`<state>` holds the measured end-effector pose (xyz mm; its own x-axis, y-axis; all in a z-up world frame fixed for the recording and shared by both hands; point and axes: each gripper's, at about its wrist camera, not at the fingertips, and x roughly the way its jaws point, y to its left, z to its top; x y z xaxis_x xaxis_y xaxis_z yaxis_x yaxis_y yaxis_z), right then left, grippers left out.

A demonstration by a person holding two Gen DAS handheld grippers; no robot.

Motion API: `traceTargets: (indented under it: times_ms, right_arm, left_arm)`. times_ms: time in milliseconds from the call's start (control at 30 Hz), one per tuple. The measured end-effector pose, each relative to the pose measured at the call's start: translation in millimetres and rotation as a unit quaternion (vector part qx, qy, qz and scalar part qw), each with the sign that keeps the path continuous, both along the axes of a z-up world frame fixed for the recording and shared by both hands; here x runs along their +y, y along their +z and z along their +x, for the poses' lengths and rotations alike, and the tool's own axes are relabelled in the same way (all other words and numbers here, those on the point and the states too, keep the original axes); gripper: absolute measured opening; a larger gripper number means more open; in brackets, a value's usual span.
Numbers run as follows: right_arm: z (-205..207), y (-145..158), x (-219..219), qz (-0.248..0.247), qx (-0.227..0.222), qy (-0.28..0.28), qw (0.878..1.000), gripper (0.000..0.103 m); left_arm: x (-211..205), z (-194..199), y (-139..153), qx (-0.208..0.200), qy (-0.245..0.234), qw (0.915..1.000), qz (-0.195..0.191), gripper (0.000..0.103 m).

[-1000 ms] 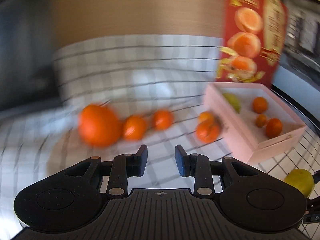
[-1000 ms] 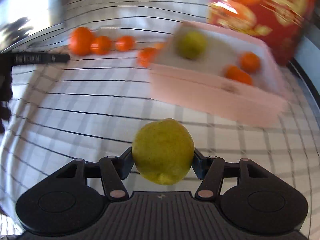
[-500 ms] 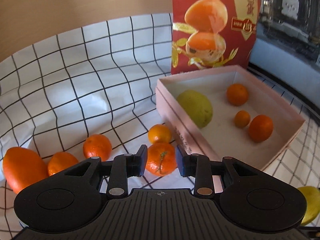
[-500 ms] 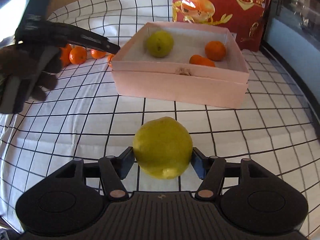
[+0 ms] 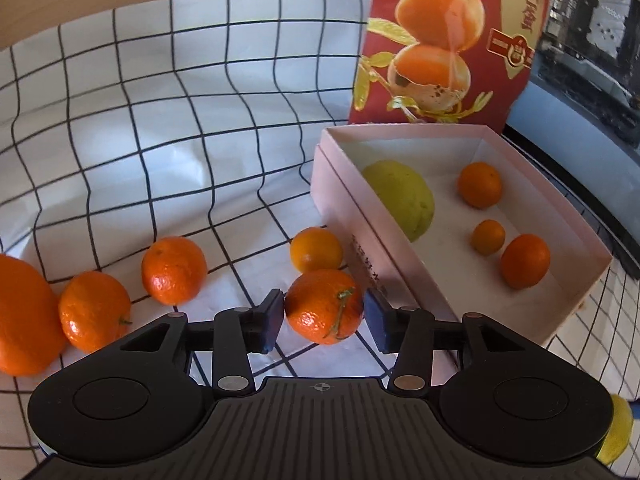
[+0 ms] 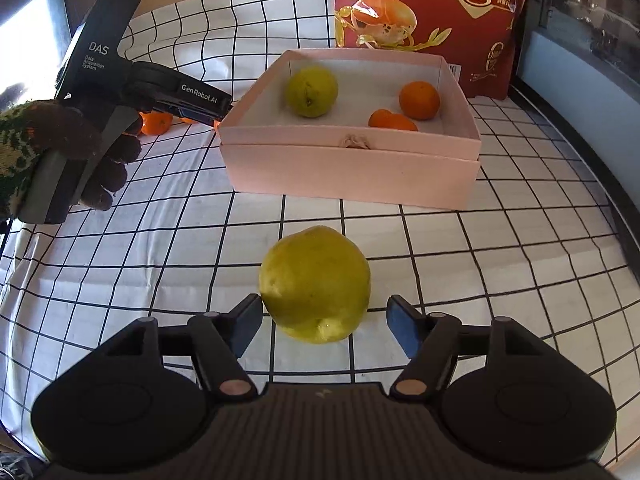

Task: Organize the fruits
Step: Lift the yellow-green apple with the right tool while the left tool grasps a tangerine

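Observation:
A pink box (image 5: 400, 276) (image 6: 352, 168) holds a yellow-green fruit (image 5: 400, 200) (image 6: 312, 90) and three small oranges (image 5: 524, 260). My left gripper (image 5: 324, 316) is open with its jaws around a stemmed mandarin (image 5: 324, 306) on the checked cloth, next to the box's left wall. My right gripper (image 6: 324, 320) is open; a large yellow-green fruit (image 6: 314, 282) rests on the cloth between its fingers, with a gap on the right side. It lies in front of the box.
More oranges lie on the cloth left of the box: one behind the mandarin (image 5: 316, 250), two further left (image 5: 174, 270) (image 5: 94, 310) and a big one (image 5: 24, 316). A red snack bag (image 5: 444, 40) (image 6: 432, 20) stands behind the box. The gloved hand holding the left gripper (image 6: 80, 148) shows at left.
My left gripper has closed in on the stemmed mandarin, which now sits between its jaws. My right gripper has opened and let the yellow-green fruit rest on the cloth.

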<state>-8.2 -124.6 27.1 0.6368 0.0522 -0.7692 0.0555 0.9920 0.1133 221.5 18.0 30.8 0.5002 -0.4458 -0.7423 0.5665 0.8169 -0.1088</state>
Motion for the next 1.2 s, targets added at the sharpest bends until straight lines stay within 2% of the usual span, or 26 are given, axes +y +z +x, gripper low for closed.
traceTargets:
  times_ms: [167, 367, 467, 700, 933, 1067, 1200]
  right_arm:
    - [0, -5, 1, 0.004, 0.012, 0.0, 1.0, 0.069]
    - [-3, -3, 1, 0.0, 0.007, -0.003, 1.0, 0.069]
    - [-4, -1, 0, 0.0, 0.001, -0.009, 1.0, 0.069]
    - [-1, -1, -1, 0.013, -0.001, -0.016, 1.0, 0.069]
    - [3, -8, -1, 0.019, 0.012, -0.008, 1.0, 0.069]
    - [2, -10, -2, 0.024, 0.015, -0.007, 1.0, 0.069]
    - [2, -13, -1, 0.028, 0.017, -0.005, 0.999, 0.07]
  left_arm:
    - [4, -1, -8, 0.005, 0.015, 0.9998, -0.01, 0.051]
    - [11, -16, -3, 0.009, 0.034, 0.9992, -0.019, 0.05]
    - [23, -29, -2, 0.027, 0.047, 0.997, -0.055, 0.05]
    - [54, -83, 7, 0.042, 0.084, 0.9909, -0.096, 0.05]
    - [72, -142, 14, 0.068, 0.098, 0.989, -0.087, 0.05]
    - [71, -159, 8, 0.084, 0.111, 0.9865, -0.086, 0.05]
    - [62, -167, 4, 0.084, 0.125, 0.9869, -0.057, 0.05]
